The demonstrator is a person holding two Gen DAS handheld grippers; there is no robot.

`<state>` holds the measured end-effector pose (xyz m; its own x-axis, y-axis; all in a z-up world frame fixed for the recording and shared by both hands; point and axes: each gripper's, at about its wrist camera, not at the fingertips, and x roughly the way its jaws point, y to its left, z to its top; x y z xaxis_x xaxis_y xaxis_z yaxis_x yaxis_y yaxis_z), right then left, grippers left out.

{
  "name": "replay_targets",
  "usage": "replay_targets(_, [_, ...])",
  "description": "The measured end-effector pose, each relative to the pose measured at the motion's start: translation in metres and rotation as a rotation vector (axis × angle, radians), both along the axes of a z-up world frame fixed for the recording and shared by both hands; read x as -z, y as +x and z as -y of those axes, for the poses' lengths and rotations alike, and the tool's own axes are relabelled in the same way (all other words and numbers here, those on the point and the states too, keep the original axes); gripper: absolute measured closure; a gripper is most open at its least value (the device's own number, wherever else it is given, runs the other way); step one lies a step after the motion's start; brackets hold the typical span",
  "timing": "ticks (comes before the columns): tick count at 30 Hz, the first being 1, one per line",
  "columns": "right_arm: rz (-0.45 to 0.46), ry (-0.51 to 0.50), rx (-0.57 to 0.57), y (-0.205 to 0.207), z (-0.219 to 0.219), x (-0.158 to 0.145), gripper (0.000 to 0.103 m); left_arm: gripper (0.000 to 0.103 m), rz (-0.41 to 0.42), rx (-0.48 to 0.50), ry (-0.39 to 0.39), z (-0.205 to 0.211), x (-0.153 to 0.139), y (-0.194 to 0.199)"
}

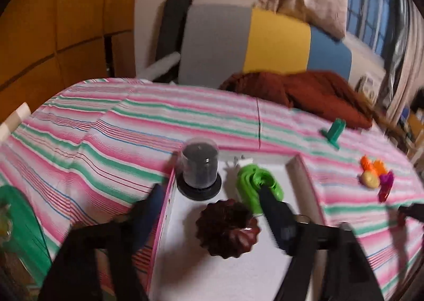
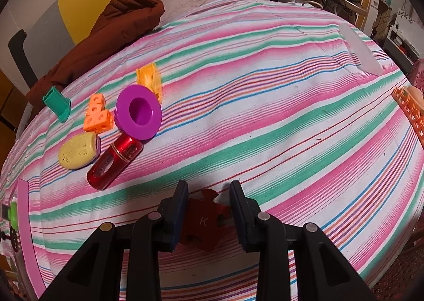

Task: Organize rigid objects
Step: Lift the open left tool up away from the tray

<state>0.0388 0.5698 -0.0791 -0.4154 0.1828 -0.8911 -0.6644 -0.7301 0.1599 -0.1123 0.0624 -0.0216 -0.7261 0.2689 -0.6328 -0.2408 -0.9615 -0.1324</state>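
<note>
Striped bedding is carrying your white box (image 1: 296, 168), holding four things: one clear-domed jar (image 1: 199, 168), one dark fluted mould (image 1: 226, 229), one green reel (image 1: 258, 181), one white plug (image 1: 242, 162). Your left hand-held gripper (image 1: 212, 211) is gaping empty; your right hand-held gripper (image 2: 208, 211) is clamping one red puzzle piece (image 2: 202, 221).

Left wrist view is smeared with motion blur, so the small white thing (image 1: 239, 162) behind the green piece (image 1: 258, 181) in the box is anyone's guess. Green basket (image 1: 18, 224) is chopped off by the left edge. Red puzzle piece (image 2: 204, 221) is half hidden between the right gripper (image 2: 209, 211) fingers.
</note>
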Motion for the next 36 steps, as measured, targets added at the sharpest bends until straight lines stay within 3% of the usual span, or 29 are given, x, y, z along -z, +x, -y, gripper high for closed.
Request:
replay_targets(6, [-0.047,0.031,-0.014,0.001,0.004,-0.011,0.072,0.005,-0.011,-0.013,0.027,0.0,-0.002,0.03])
replay_targets(8, [-0.061,0.038,-0.032,0.0,0.007,-0.014,0.08,0.004,0.003,0.01,0.025,-0.003,0.003,0.04])
replay_targets(15, [-0.082,0.068,-0.113,-0.008,0.023,-0.018,0.085,0.003,0.055,0.061,0.036,-0.009,0.015,0.06])
replay_targets(23, [-0.131,0.025,-0.076,-0.002,0.017,-0.021,0.089,0.003,0.057,0.077,0.054,-0.014,0.011,0.072])
replay_targets(24, [-0.127,0.025,-0.065,-0.002,0.016,-0.021,0.089,0.003,0.056,0.08,0.057,-0.015,0.01,0.072])
replay_targets(27, [-0.083,-0.003,-0.066,-0.007,0.015,-0.013,0.071,0.003,0.058,0.082,0.066,-0.015,0.009,0.073])
replay_targets(31, [0.015,0.013,-0.108,-0.021,0.024,0.0,0.069,0.003,0.062,0.085,0.071,-0.017,0.009,0.074])
replay_targets(36, [0.09,0.136,-0.212,-0.034,0.044,0.005,0.07,0.003,0.071,0.081,0.077,-0.016,0.011,0.077])
